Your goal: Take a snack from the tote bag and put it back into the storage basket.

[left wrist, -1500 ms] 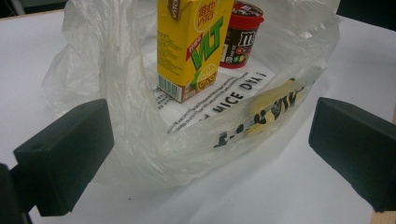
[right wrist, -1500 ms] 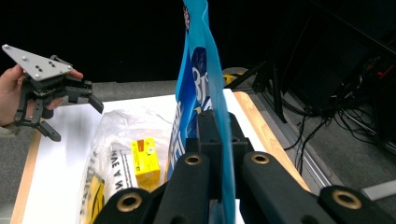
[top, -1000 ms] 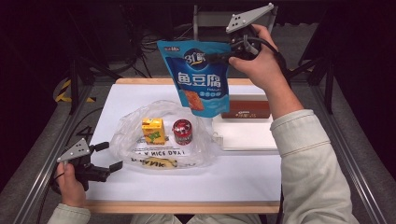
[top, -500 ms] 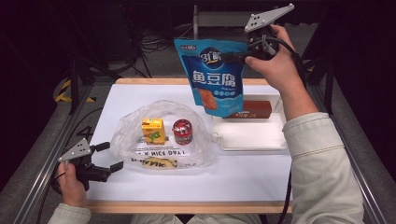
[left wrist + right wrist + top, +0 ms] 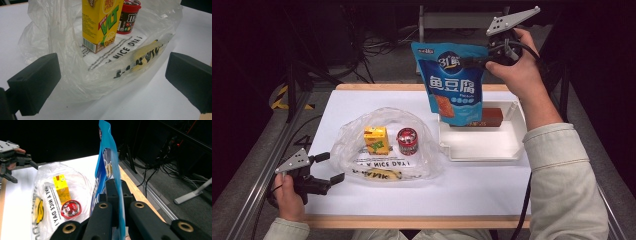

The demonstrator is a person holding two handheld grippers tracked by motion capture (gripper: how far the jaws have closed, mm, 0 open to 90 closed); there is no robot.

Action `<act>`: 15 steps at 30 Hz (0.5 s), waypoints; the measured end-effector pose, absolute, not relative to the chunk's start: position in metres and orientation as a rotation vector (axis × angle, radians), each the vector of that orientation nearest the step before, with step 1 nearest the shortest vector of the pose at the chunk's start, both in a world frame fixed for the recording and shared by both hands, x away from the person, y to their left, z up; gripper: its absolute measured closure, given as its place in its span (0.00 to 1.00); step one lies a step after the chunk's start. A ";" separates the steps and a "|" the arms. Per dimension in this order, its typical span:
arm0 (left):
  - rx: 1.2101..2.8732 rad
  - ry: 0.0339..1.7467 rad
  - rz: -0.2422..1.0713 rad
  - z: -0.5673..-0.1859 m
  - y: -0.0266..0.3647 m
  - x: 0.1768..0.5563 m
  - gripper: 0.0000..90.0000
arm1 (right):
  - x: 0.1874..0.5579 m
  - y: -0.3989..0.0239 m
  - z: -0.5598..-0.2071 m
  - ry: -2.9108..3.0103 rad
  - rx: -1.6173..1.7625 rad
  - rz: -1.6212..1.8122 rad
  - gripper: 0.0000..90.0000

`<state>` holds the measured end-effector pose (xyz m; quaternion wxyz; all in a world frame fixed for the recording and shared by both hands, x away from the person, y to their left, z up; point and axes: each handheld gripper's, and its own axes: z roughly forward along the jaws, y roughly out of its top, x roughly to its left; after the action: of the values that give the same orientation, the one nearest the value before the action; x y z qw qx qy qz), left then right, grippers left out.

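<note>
White tabletop [image 5: 377, 102] with a pale wooden edge sits in a dark room, cables trailing on the floor beyond it. At the near left, the left gripper [image 5: 328, 169] lies low on the table with its jaws spread wide and nothing between them; they point at a clear plastic bag [image 5: 362, 145] just to their right without touching it. Inside the bag stand a yellow juice carton [image 5: 376, 139] and, beside it on the right, a small red-lidded tub [image 5: 407, 141]. Farther right, a white tray [image 5: 482, 145] rests on the table with a brown bar [image 5: 493, 116] along its far wall. Above the tray's far left corner hangs a blue snack pouch [image 5: 451, 82], clamped at its top right edge by the right gripper [image 5: 473, 62], held high over the far right of the table.
</note>
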<state>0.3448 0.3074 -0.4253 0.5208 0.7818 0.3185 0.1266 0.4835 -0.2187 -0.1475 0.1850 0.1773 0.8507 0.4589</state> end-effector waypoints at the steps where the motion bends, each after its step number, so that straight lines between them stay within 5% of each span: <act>1: 1.872 0.765 0.301 -0.425 0.307 0.345 0.01 | 0.484 -0.220 -0.148 2.396 0.507 1.292 1.00; 15: 1.873 0.759 0.305 -0.425 0.308 0.344 0.01 | 0.486 -0.239 -0.156 2.391 0.556 1.276 1.00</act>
<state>0.3445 0.3076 -0.4250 0.5219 0.7818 0.3167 0.1273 0.4864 -0.2389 -0.1560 0.1863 0.1975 0.8491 0.4531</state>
